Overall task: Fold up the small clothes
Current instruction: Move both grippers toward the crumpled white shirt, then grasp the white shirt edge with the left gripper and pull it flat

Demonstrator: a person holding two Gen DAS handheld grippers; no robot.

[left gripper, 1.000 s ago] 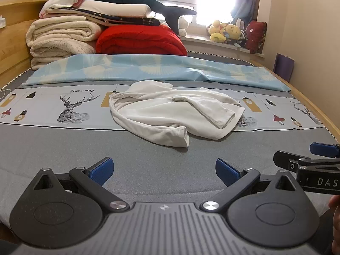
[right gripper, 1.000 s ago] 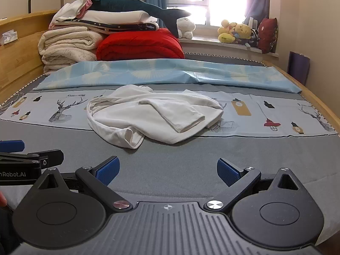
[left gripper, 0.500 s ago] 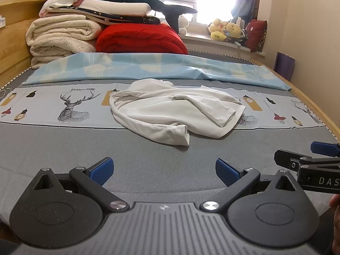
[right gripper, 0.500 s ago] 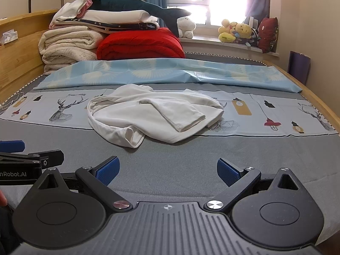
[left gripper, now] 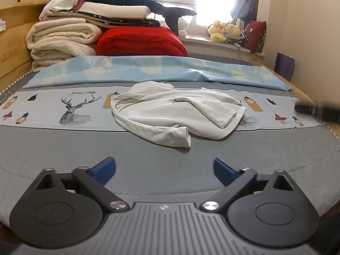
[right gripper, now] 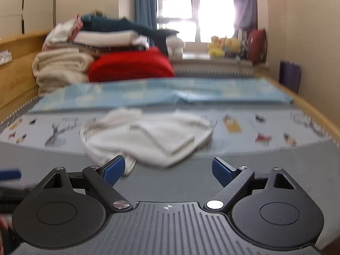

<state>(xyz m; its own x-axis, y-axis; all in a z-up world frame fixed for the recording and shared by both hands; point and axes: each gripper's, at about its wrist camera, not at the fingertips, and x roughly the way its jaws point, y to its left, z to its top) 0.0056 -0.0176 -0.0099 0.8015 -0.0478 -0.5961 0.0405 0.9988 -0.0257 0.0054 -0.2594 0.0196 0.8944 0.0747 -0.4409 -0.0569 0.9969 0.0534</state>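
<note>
A crumpled white garment (left gripper: 174, 114) lies on the bed, half on the deer-print cloth (left gripper: 70, 108) and half on the grey mattress (left gripper: 63, 148). My left gripper (left gripper: 164, 170) hovers over the grey mattress short of the garment, jaws wide and closing slightly, nothing between them. In the right wrist view the same white garment (right gripper: 148, 136) is blurred; my right gripper (right gripper: 167, 170) is raised before its near edge, jaws wide and closing slightly, also empty. A blurred dark part of the right gripper (left gripper: 314, 110) shows at the left view's right edge.
Folded blankets (left gripper: 61, 40), a red quilt (left gripper: 140, 42) and a shark plush (left gripper: 144, 2) are stacked at the bed's head. A light blue sheet (left gripper: 159, 70) lies across the bed behind the garment. Wooden bed rails (right gripper: 314, 110) run along both sides. Plush toys (left gripper: 225, 31) sit on the windowsill.
The right gripper has lifted and tilted up, so its view is blurred and shows more of the room. In the left view it has moved from lower right up to the right edge. Both jaws narrowed slightly.
</note>
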